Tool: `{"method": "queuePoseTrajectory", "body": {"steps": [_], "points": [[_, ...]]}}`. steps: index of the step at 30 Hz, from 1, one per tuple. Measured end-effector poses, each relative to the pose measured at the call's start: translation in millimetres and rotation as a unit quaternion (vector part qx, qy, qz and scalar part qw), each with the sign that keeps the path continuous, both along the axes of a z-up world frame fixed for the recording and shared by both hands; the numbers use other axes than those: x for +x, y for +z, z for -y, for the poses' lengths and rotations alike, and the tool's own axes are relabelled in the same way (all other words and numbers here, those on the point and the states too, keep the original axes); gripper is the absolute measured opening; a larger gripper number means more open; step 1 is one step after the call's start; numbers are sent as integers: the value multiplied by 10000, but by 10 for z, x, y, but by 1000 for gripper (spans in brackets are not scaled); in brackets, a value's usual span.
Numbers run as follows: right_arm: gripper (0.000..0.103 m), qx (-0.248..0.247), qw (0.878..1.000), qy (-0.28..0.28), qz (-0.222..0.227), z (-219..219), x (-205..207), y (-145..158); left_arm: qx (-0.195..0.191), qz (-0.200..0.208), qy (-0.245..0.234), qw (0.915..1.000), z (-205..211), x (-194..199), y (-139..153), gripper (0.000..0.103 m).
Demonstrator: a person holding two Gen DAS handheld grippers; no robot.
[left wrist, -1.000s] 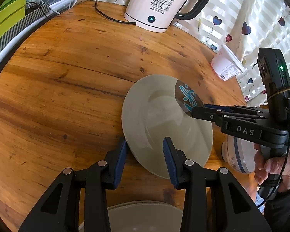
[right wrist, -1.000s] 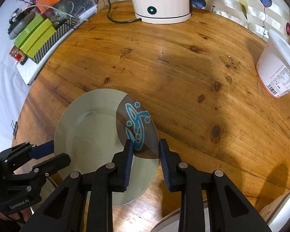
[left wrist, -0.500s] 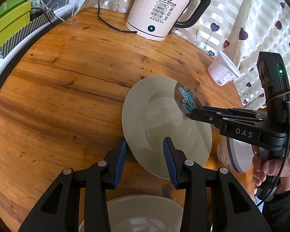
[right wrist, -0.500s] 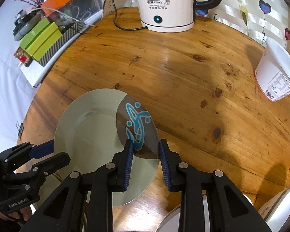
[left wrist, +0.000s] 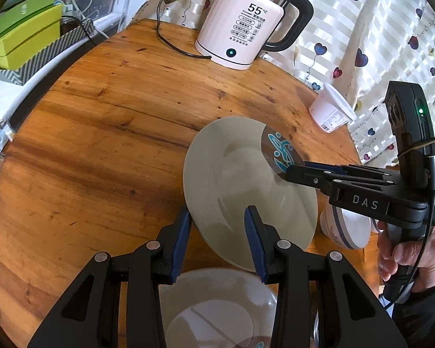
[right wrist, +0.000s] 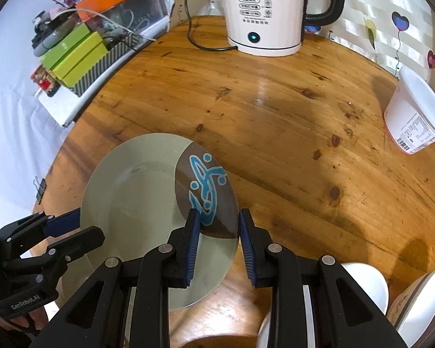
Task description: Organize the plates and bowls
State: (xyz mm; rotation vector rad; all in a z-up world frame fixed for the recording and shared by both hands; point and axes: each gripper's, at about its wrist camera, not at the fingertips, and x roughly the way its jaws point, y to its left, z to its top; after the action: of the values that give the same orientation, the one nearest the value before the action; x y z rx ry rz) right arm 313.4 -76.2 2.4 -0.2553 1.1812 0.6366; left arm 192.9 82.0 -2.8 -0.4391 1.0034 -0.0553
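The left claw (left wrist: 217,233) and the right claw (right wrist: 219,242) each gripped the rim of the same grey-green plate (left wrist: 240,191), the one with a brown patch and a blue fish drawing. In the left wrist view the left claw's blue pads sat either side of the plate's lower left edge, partly closed around it, while the right claw came in from the right of the frame and pinched the edge beside the fish drawing. In the right wrist view that claw stood fairly narrow, its pads bracketing the plate's lower right edge, and the left claw showed at the lower left of the frame clamping the opposite edge. The plate was tilted and appeared held clear of the round wooden bench (left wrist: 107,133), at centre right of the left view.

As for progress, sorting looked only partly done. A second pale plate (left wrist: 217,307) lay at the bottom of the left view, directly under the left claw, and judging by that it was the likely stacking spot for the carried plate. A striped bowl (left wrist: 345,229) stood on the bench at the right, just beyond the plate, and in the right wrist view two white bowls (right wrist: 368,284) waited at the lower right corner, not yet nested. A white kettle (left wrist: 243,29) and a lidded tub (left wrist: 330,110) stood towards the top of the frame, well away from the dishes.
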Motion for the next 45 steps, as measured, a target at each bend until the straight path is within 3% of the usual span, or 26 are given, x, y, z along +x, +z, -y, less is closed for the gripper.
{"method": "queuePoseTrajectory", "body": {"steps": [16, 45], "points": [[27, 41, 9998, 181, 61, -94, -437, 70, 66, 54, 187, 9998, -86, -424, 93, 39], [27, -72, 9992, 391, -59, -133, -1296, -102, 103, -114, 365, 9992, -130, -1204, -55, 39]]}}
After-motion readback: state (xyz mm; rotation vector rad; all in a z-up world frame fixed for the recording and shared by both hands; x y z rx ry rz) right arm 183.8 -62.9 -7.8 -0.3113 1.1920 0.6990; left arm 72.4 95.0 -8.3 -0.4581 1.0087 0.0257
